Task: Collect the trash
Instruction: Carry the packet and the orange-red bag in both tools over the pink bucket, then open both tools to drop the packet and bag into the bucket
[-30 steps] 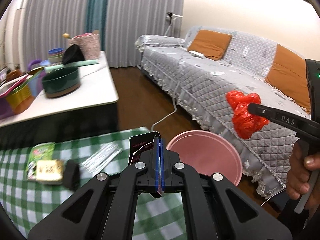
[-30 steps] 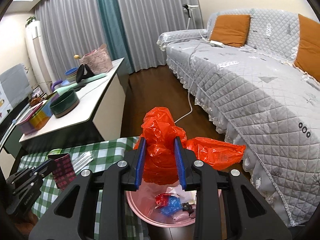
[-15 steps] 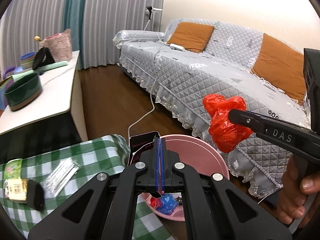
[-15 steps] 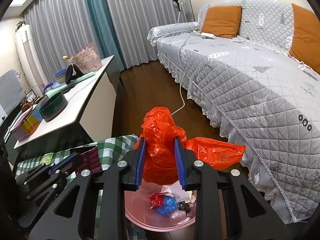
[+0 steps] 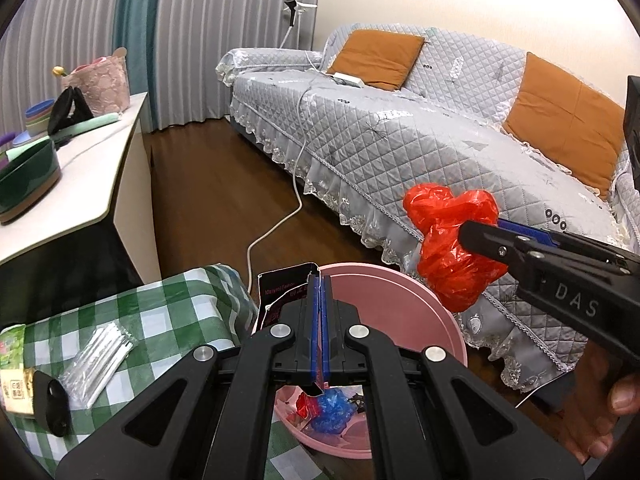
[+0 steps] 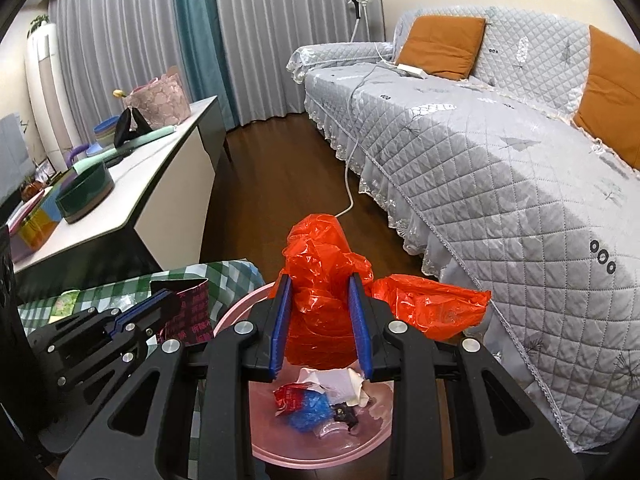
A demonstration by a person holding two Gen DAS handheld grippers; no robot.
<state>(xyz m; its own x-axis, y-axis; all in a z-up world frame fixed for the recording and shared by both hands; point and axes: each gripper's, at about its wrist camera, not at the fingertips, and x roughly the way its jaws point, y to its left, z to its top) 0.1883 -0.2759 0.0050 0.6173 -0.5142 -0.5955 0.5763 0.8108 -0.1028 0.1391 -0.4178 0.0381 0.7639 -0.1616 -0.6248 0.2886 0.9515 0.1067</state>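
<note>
While both grippers are loaded and poised over the round pink plastic basin (image 6: 240, 308), the step in hand is judged to be the drop of two pieces of trash into it

Left gripper (image 5: 319, 312): jaws pressed together with no visible gap, pinching a flat dark maroon printed foil wrapper (image 5: 280, 292) edge-on. The wrapper stands upright above the basin's rim at about 9 o'clock of the bowl, partly over the edge of the green-and-white checked tablecloth (image 5: 168, 312).

Right gripper (image 6: 322, 320): jaws partly parted and clamped on a crumpled red plastic bag (image 6: 320, 280). The bag bulges above the pads, and a loose tail hangs out toward 3 o'clock, over the basin's right edge as seen in the right wrist view.

Basin contents: a blue crumpled wrapper (image 6: 308, 408), a red scrap and white paper lie on its floor. It sits on the dark wood floor between the checked cloth and the grey quilted sofa (image 6: 500, 168).

Recommendations:
- Shift the left gripper toward the bowl's centre before parting the jaws; as placed, the wrapper could fall on the rim or slide onto the cloth
- Lower the right gripper so the bag's tail is inside the rim before letting go; light film drifts and may cling to the pads, so open fully and lift straight up
- Release one hand at a time to keep the grippers apart

Outstanding: a clear packet of white sticks (image 5: 100, 356) and a green-and-yellow packet (image 5: 12, 364) remain on the cloth at 8 o'clock in the left wrist view
</note>
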